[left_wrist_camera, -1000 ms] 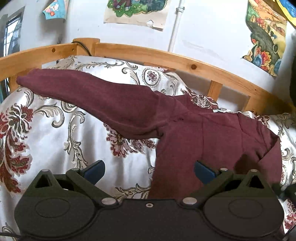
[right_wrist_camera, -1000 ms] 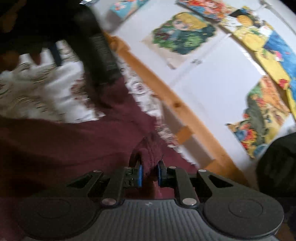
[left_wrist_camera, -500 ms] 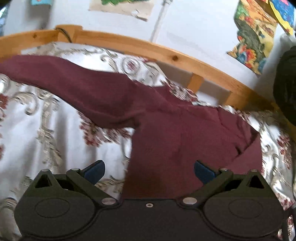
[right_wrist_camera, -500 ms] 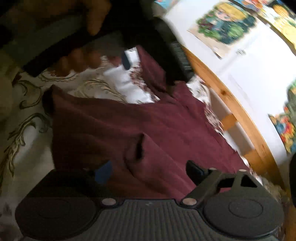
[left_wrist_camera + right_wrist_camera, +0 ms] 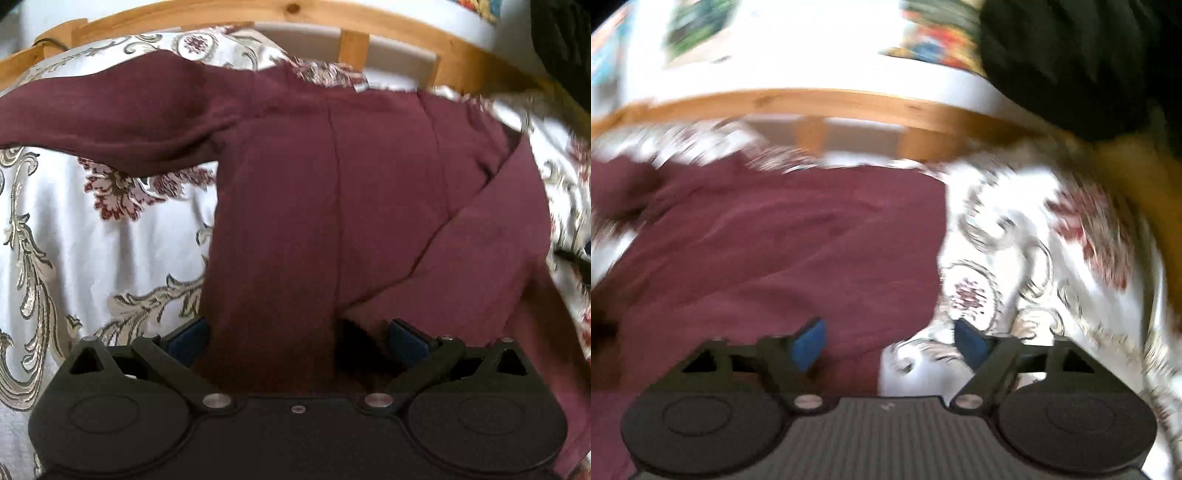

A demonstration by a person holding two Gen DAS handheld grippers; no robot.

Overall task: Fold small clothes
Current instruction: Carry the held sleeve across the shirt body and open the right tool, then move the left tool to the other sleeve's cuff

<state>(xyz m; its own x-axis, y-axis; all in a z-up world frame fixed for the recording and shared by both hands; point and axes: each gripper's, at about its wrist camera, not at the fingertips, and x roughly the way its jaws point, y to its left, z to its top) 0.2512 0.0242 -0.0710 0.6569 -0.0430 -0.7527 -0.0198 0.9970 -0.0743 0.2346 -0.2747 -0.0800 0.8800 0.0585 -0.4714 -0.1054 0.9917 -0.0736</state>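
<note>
On the bed, the maroon long-sleeved top [image 5: 332, 192] has one sleeve folded in, the other outstretched; left hand-held gripper [image 5: 295, 338] gapes empty, right hand-held gripper [image 5: 890, 341] closing, empty.

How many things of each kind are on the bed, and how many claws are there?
Maroon long-sleeved top: 1
Flowery bedspread: 1
Claws: 2, the left claw and the right claw
Total: 4
</note>
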